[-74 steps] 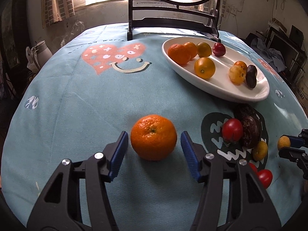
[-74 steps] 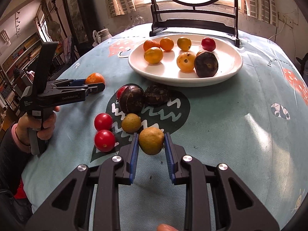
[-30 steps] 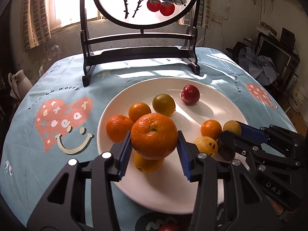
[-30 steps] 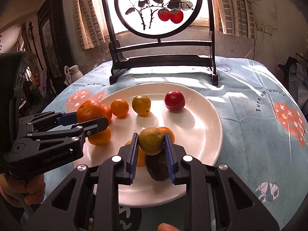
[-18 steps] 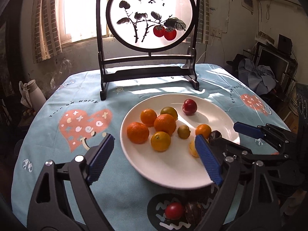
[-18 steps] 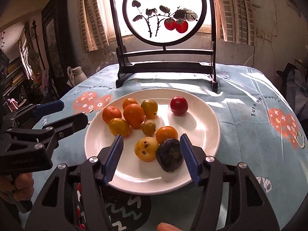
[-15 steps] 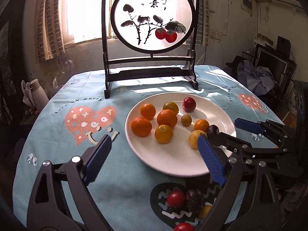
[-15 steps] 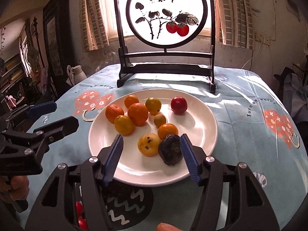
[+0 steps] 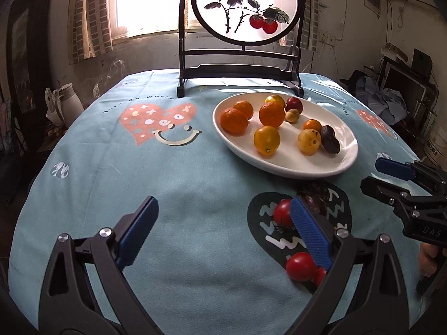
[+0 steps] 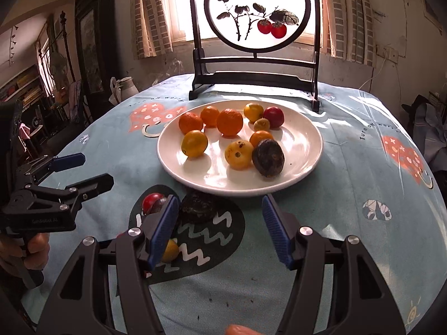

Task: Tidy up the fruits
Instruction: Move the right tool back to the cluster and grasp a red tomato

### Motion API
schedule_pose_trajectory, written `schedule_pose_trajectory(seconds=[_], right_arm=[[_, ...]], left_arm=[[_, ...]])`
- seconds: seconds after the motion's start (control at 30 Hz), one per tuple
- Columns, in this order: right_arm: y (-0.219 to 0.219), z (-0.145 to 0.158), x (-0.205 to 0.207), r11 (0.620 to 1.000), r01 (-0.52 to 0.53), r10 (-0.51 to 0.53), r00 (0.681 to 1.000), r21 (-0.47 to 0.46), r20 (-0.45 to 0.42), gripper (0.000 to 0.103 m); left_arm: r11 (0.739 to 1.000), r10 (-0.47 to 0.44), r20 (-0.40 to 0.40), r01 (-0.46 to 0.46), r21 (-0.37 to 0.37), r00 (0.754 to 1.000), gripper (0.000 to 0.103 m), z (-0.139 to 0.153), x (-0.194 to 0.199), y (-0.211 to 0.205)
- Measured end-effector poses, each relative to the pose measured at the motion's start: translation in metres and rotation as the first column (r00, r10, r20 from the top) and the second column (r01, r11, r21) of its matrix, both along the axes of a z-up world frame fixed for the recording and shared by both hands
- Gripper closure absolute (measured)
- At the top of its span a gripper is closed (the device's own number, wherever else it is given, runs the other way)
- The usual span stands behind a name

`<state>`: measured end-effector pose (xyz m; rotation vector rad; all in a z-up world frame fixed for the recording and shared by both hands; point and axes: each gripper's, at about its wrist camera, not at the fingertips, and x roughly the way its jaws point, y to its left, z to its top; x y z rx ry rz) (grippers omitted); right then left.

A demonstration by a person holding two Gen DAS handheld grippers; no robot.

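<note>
A white plate [image 9: 346, 164] [image 10: 304, 167] holds several fruits: oranges, yellow fruits, a red one and a dark passion fruit [image 10: 268, 157]. On the cloth in front of it lie red tomatoes [image 9: 300, 266] [image 10: 152, 199], a dark fruit [image 10: 198, 206] and a small yellow fruit [image 10: 170, 249]. My left gripper [image 9: 223, 231] is open and empty, back from the plate. My right gripper [image 10: 220, 229] is open and empty over the loose fruits. Each gripper also shows in the other's view: the right [image 9: 382, 176], the left [image 10: 86, 171].
A dark wooden stand with a round painted screen [image 9: 245, 8] stands at the table's far edge behind the plate. The table has a light blue printed cloth [image 9: 156, 167]. A white jug [image 9: 67, 103] sits off the table at the left.
Both grippers let their fruit go onto the plate, opened, and pulled back toward the near side of the table. The loose fruits on the cloth have come back into view.
</note>
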<state>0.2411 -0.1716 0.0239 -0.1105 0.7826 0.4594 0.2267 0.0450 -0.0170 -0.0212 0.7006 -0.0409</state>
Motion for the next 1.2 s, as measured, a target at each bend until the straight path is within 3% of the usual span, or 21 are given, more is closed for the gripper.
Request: schedule_pose_trajectory(seconds=[0.27,0.4,0.57,0.73,1.2], right_arm=[[0.014,-0.012,-0.025,0.994,-0.11,0.111,0.991,0.009,-0.073,0.04],[0.03,-0.017,-0.043,0.976,-0.219,0.218,0.971,0.004,-0.101,0.04],[0.048,-0.028,-0.056,0.951,-0.308,0.3,0.944,-0.037,-0.137,0.047],[0.053,-0.038,-0.055,0.945,-0.325,0.313,0.935,-0.044,-0.169,0.055],[0.058,-0.041,-0.054,0.943,-0.331,0.322,0.932,-0.031,-0.167,0.06]], left_arm=[[0.999,0.036,-0.005,-0.036,0.012,0.999,0.006,0.001,0.0,0.006],[0.999,0.054,-0.01,-0.054,0.005,0.998,0.006,0.001,0.002,0.01],[0.998,0.06,-0.014,-0.06,-0.001,0.998,0.006,0.001,0.002,0.012],[0.998,0.056,-0.014,-0.056,-0.002,0.998,0.006,0.002,0.001,0.011],[0.999,0.051,-0.014,-0.051,-0.004,0.999,0.006,0.002,0.0,0.009]])
